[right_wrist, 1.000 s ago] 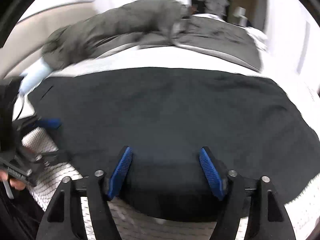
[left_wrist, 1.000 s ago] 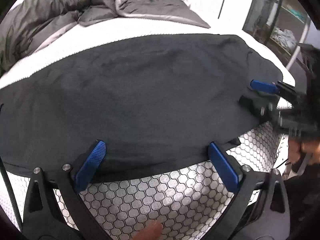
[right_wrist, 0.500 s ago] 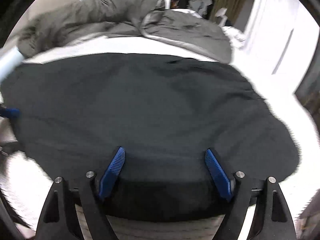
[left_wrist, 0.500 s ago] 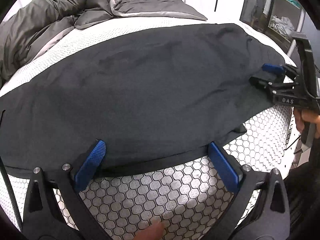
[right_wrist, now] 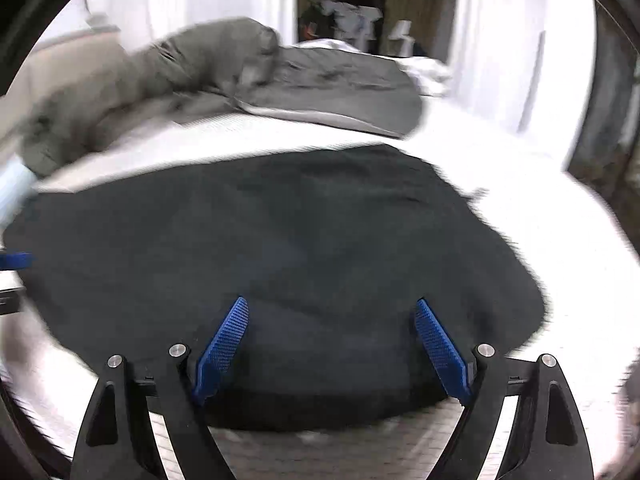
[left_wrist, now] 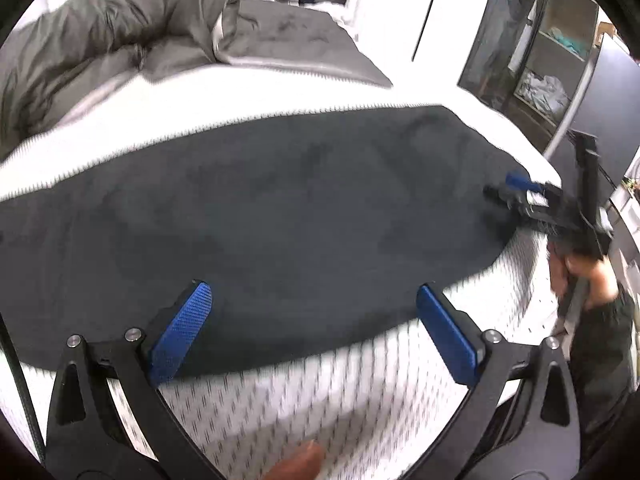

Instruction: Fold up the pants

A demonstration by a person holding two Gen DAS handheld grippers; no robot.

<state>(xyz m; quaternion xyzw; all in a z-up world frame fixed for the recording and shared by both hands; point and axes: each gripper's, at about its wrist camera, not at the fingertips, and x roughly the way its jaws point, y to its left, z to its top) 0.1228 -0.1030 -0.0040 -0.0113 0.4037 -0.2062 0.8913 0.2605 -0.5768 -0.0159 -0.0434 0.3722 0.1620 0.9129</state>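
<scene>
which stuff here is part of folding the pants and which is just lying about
Part of the job:
- black pants
- left claw, open
- right claw, open
- mattress they lie on

Just lying about:
- grey duvet
- shelf unit

Bright, overexposed white bedding point(left_wrist: 248, 92); motion blur throughout, heavy fisheye bending and dark corners.

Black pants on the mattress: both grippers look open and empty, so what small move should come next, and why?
Probably lower both grippers onto the near edge and pinch. The black pants lie flat on the white mattress; the left gripper and right gripper stand open with nothing gripped.
</scene>
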